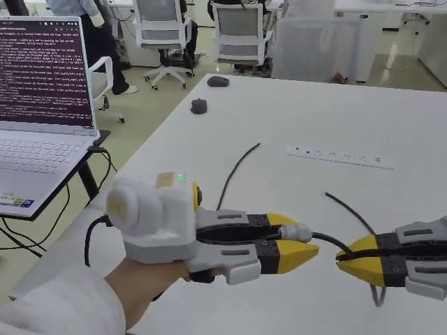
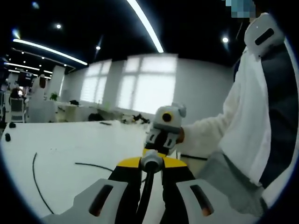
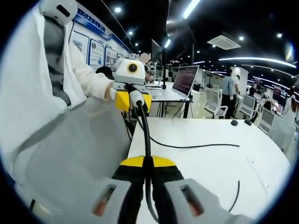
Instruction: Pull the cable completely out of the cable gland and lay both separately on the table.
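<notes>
The left gripper (image 1: 306,239) is sitting low in the head view, near six o'clock, held by a hand (image 1: 150,279) in a white sleeve (image 1: 52,307). Its yellow-tipped jaws are closing on the pale cable gland (image 1: 297,231), which is sticking out from between the tips and pointing towards three o'clock. The black cable (image 1: 332,241) is coming out of the gland's nose and arching across a short gap. It then goes into the right gripper (image 1: 342,257), which is coming in from the frame's edge at about four o'clock. The right gripper's jaws are pinched together on the cable, tip facing tip with the left one and just apart from it.

Past the right gripper, the rest of the cable is trailing over the white table (image 1: 293,118) towards eleven o'clock, and a loop is hanging below the jaws. The cable appears to be seated in the gland and not yet pulled out, though how deep it runs inside is not clear. In the right gripper view the cable is running straight up from the clamped jaws to the gland in the opposite gripper, both near the table's near edge.

A second loose cable (image 1: 234,174) is lying on the table at about twelve o'clock of the left gripper. A white power strip (image 1: 340,157) is resting at one o'clock of it, and two dark mice (image 1: 199,106) are sitting farther off. An open laptop (image 1: 42,91) is standing at ten o'clock.
</notes>
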`<state>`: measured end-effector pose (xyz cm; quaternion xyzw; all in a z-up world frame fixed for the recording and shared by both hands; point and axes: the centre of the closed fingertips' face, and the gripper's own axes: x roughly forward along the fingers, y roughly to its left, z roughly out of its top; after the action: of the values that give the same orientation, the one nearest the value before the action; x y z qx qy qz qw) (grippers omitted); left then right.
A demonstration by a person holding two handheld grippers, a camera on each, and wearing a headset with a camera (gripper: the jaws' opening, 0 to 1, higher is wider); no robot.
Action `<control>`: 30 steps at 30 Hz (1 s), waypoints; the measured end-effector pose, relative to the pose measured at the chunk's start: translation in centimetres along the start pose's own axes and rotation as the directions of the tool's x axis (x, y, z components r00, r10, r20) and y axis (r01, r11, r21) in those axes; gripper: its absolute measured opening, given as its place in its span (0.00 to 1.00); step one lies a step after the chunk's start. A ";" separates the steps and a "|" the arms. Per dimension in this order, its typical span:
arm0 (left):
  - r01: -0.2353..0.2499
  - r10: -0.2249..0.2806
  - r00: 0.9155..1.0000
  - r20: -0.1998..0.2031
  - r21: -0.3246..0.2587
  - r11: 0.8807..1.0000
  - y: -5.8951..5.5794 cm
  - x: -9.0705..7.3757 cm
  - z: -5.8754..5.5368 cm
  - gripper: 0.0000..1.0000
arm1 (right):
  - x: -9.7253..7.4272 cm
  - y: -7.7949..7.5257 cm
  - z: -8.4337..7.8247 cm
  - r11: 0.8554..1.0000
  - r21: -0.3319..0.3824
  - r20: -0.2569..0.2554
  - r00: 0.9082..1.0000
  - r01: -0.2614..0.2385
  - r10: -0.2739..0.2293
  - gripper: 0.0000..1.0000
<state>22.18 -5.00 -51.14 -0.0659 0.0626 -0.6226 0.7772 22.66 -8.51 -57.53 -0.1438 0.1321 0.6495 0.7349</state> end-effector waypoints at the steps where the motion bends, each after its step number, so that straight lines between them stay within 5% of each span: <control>1: 0.001 -0.001 1.000 0.003 0.002 1.000 0.0 -0.1 0.0 0.16 | -0.1 -0.1 -0.4 1.000 0.004 -0.009 1.000 0.003 -0.003 0.02; 6: 0.002 -0.002 1.000 -0.002 0.012 1.000 -0.1 -0.2 -0.1 0.16 | -0.3 -0.2 -1.9 1.000 0.029 -0.037 0.999 0.005 -0.004 0.02; 14: -0.005 0.006 0.999 -0.031 0.040 0.999 0.1 -0.2 -0.6 0.16 | 0.0 0.3 -1.5 0.999 0.030 -0.063 0.998 -0.021 0.022 0.04; 18: 0.003 -0.001 0.999 -0.041 0.049 0.999 -0.2 0.0 -0.8 0.16 | 0.0 -0.3 2.2 0.998 0.061 0.065 0.998 -0.004 0.000 0.22; 22: 0.005 -0.001 0.998 -0.061 0.058 0.998 -0.3 0.0 -1.2 0.16 | 0.0 0.1 5.3 0.998 0.061 0.142 0.990 -0.030 0.021 0.21; 26: 0.008 -0.004 0.998 -0.061 0.065 0.998 -0.4 0.1 -1.2 0.16 | 0.6 1.1 7.0 0.997 0.035 0.175 0.982 -0.075 0.068 0.21; 30: 0.006 -0.001 0.998 -0.062 0.072 0.997 -0.4 0.1 -1.1 0.16 | 1.5 1.4 6.5 0.995 0.024 0.142 0.986 -0.093 0.088 0.14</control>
<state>21.66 -5.22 -52.19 -0.0185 0.0638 -0.6276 0.7757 21.51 -4.47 -52.17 -0.0803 0.0961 0.6886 0.7142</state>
